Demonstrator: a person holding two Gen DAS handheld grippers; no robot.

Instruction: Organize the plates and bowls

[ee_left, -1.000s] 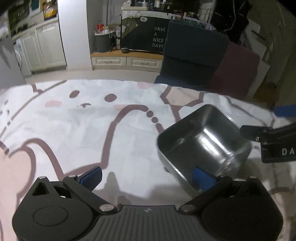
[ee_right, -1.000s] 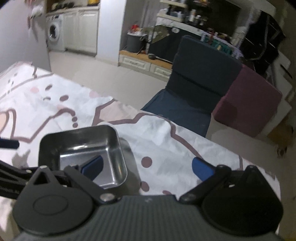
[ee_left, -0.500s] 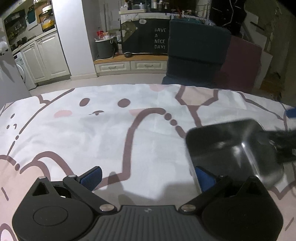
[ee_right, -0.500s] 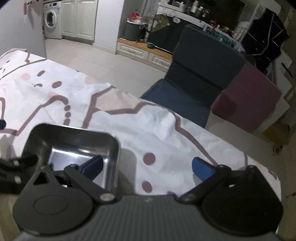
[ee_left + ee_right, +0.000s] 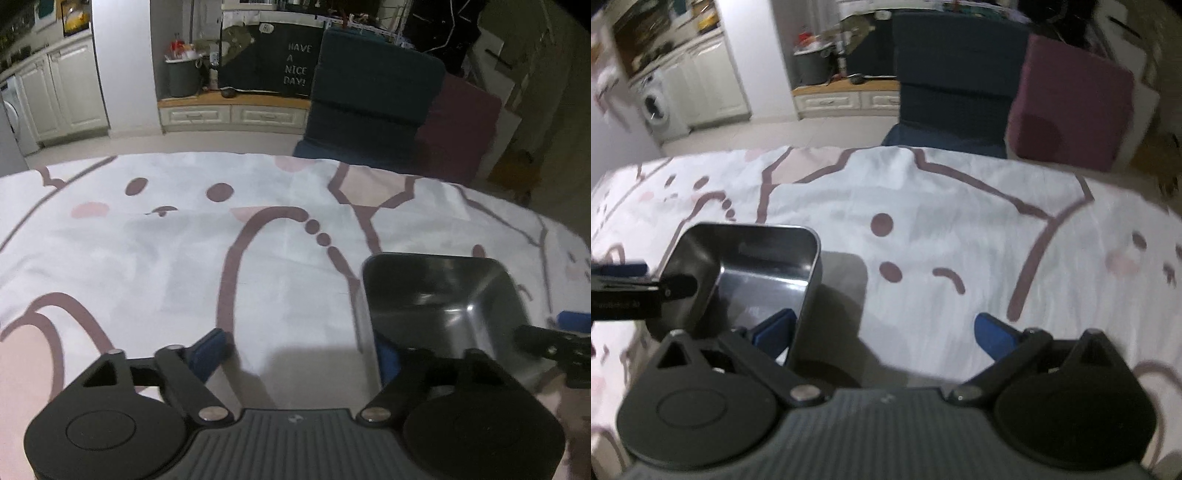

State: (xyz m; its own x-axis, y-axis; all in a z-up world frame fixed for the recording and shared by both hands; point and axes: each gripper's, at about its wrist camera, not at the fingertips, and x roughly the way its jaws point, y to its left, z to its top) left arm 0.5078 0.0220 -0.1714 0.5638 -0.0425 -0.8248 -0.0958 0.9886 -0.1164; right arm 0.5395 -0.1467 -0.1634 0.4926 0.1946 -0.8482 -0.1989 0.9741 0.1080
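A square steel container lies on the patterned tablecloth, low and right in the left wrist view. My left gripper has its jaws closing. Its right pad is inside the container's near left corner and its left pad is over bare cloth, so only the container's wall stands between them, unpressed. In the right wrist view the container is at the lower left. My right gripper is open wide, with its left pad inside the container and the right wall between its pads. Each gripper's finger shows at the other view's edge.
Beyond the table's far edge stand a dark blue chair and a maroon seat. White cabinets and a grey bin are farther back. Bare cloth spreads to the left and right of the container.
The container went from tilted near the middle right to flat at the lower right of the left view. The left pads have drawn closer together. The right gripper rolled and now faces the table squarely.
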